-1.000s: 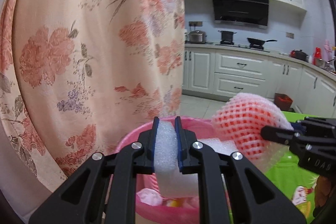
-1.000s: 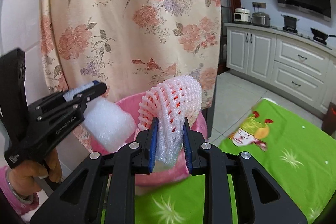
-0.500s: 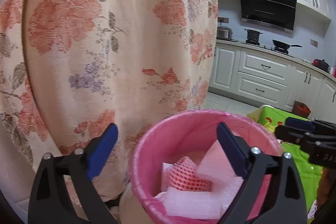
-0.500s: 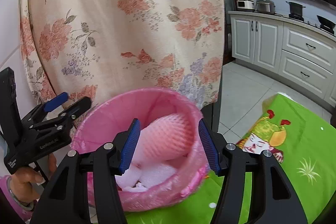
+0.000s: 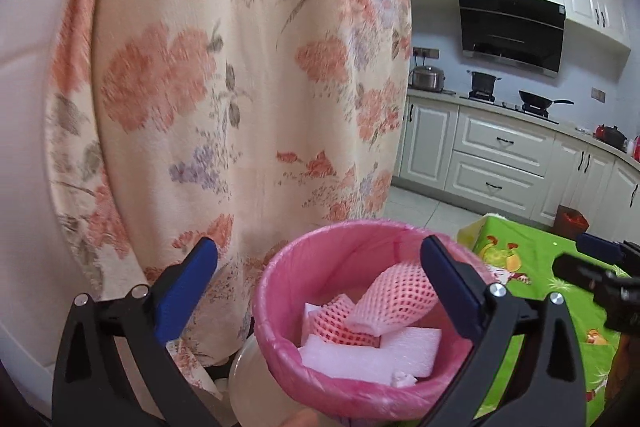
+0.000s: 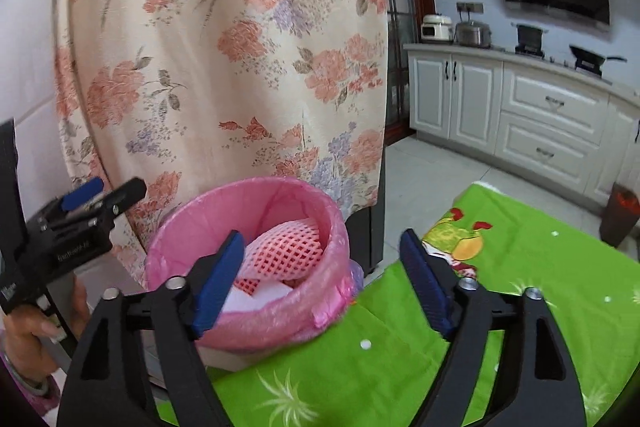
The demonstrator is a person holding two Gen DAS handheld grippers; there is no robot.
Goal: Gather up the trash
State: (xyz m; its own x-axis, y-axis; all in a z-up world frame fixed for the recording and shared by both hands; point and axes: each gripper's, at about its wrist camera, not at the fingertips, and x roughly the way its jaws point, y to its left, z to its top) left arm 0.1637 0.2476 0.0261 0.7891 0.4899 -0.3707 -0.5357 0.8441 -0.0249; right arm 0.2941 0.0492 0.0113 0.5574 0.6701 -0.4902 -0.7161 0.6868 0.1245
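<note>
Both drops made: foam net and white foam pieces lie inside pink-lined bin. Left gripper wide, empty; right gripper opening, empty. Withdraw toward six o'clock, clearing the liner.

Bin liner: thin pink plastic film, glossy, crinkled at rim. Inside bin liner: pink foam net sleeve, soft open mesh; white foam slabs, matt, fine-grained. Behind bin liner: floral curtain, woven cloth, matt. Right of bin liner: green tablecloth, smooth, printed. Gripper fingers: blue ribbed pads, matt black plastic arms, shiny metal screws.
</note>
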